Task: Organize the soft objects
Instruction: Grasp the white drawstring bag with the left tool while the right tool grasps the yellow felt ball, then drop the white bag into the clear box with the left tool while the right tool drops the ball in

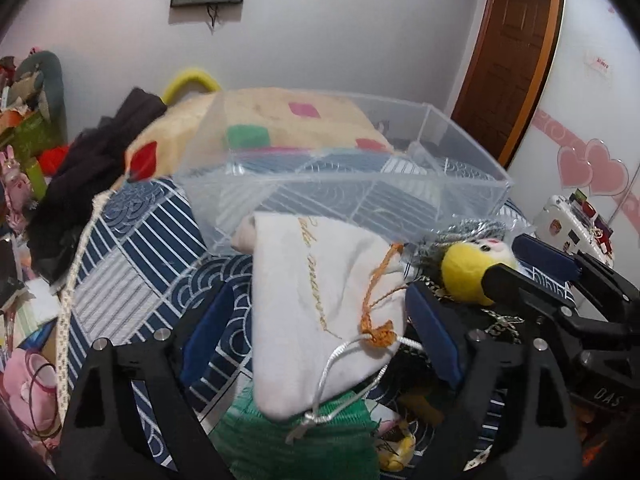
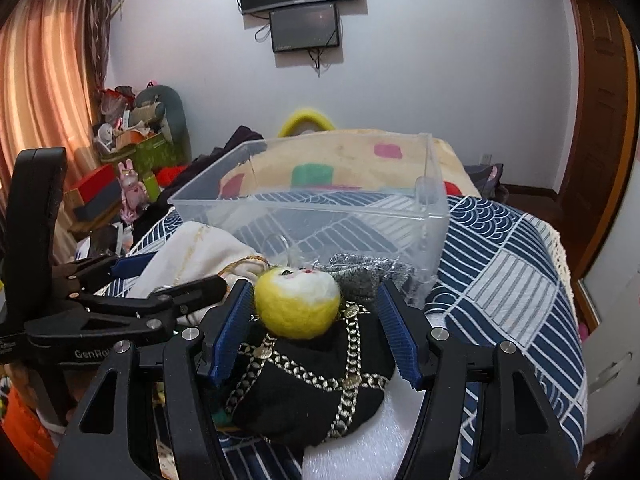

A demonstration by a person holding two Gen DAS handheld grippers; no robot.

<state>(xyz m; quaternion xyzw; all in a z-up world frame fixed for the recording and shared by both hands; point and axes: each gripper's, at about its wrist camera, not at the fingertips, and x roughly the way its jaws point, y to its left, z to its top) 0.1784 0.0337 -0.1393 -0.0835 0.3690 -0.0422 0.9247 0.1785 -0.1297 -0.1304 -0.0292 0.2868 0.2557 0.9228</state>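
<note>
White drawstring pouch (image 1: 320, 304) between the spread pads of the left gripper (image 1: 320, 332), not yet pinched; yellow-headed plush doll (image 2: 304, 344) in black gold-trimmed cloth between the equally parted pads of the right gripper (image 2: 316, 332), both on the blue patterned bedspread (image 2: 500, 280) just short of the clear plastic bin (image 2: 320, 200). Best closed on the bulk of the fabric, not the cords, then lifted clear of the near wall before lowering inside.

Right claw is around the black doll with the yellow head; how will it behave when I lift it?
The doll looks soft, so its black body will probably sag and squash. Its round yellow head may flop forward. The gold chain trim could snag on a pad.
</note>
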